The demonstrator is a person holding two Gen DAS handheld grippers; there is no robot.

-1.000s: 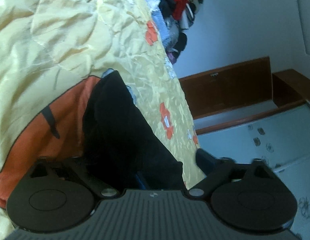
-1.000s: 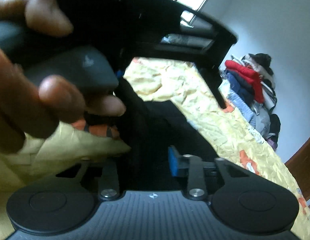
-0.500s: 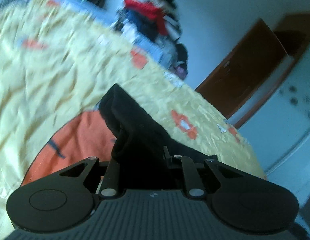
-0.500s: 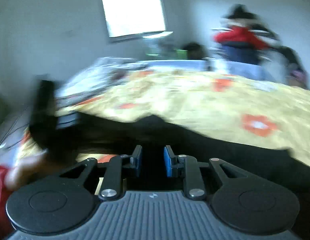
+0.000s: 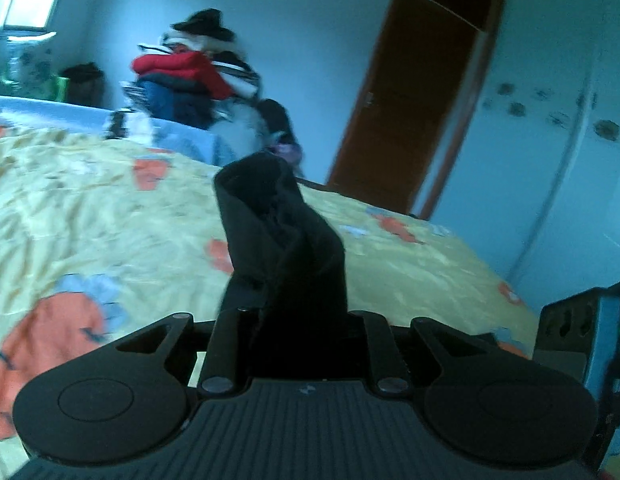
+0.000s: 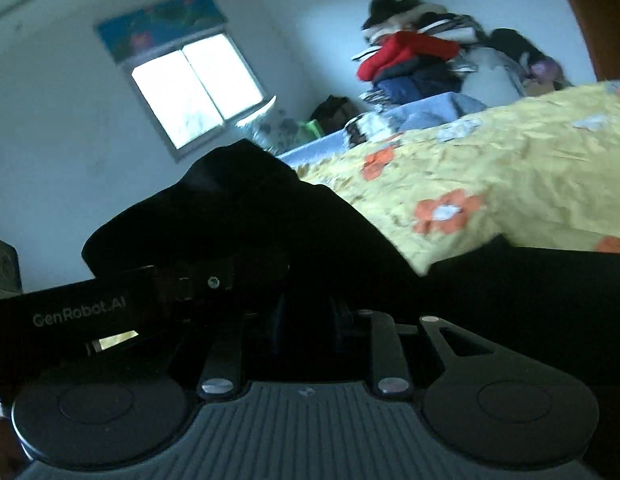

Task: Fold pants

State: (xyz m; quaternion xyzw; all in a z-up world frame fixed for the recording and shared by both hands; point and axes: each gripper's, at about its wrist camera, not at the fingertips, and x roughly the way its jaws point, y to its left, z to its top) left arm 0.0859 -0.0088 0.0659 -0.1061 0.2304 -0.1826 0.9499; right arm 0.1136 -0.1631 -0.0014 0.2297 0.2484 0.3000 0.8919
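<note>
Both grippers lifting the pants (image 5: 286,248) off the bed (image 5: 110,216)

Left gripper (image 5: 298,316) and right gripper (image 6: 306,312) fingers clamp bunched black cloth; a thin pinch could slip, dropping the fold.

I saw a yellow bedspread (image 5: 110,216) with orange flowers, a clothes pile (image 6: 414,60) behind it, a brown door (image 5: 406,108), and a window (image 6: 198,88).

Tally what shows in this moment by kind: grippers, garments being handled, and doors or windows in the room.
Grippers: 2, the left gripper and the right gripper, each shut on the black pants
Garments being handled: 1, the black pants, lifted above the yellow bedspread
Doors: 1, the brown door
Windows: 1, the window
Total: 5
</note>
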